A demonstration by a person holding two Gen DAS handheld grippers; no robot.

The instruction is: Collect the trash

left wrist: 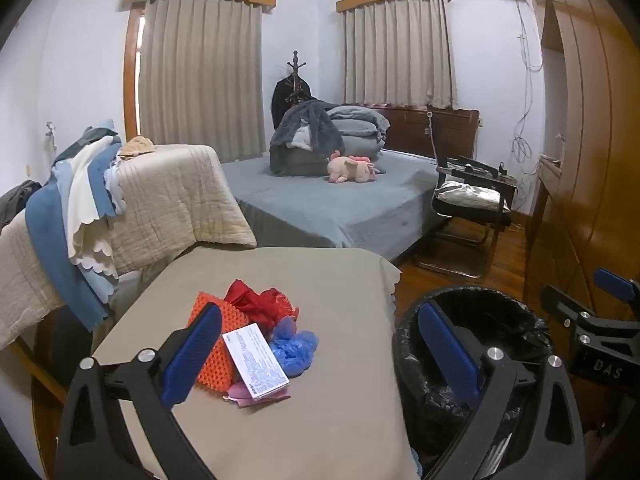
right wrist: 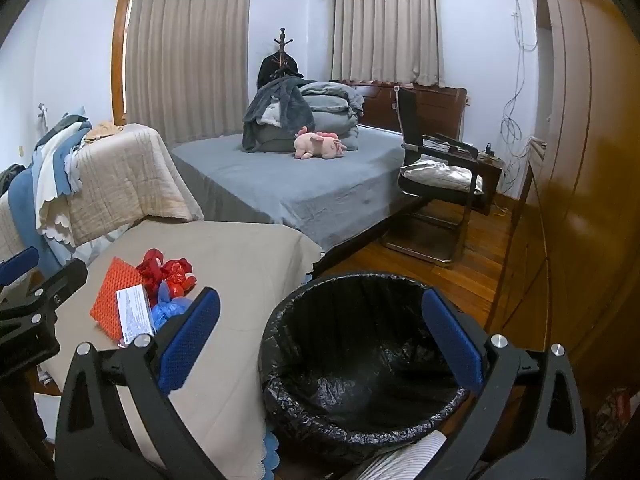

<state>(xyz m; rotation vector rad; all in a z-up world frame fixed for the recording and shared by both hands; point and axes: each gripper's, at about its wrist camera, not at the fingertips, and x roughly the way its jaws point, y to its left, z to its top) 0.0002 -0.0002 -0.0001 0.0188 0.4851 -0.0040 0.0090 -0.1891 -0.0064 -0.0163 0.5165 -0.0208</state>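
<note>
Red crumpled wrapper (left wrist: 260,300) is light and soft; I pinch its bunched middle, both jaws now released.

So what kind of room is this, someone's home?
Most likely a home bedroom: a made bed with folded bedding and a pink plush toy, and curtained windows behind.

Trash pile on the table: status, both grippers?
Left gripper open, empty, facing trash pile. Right gripper open, empty, over bin. Pile untouched on table; bin lined, beside table. Nothing in the way.
</note>
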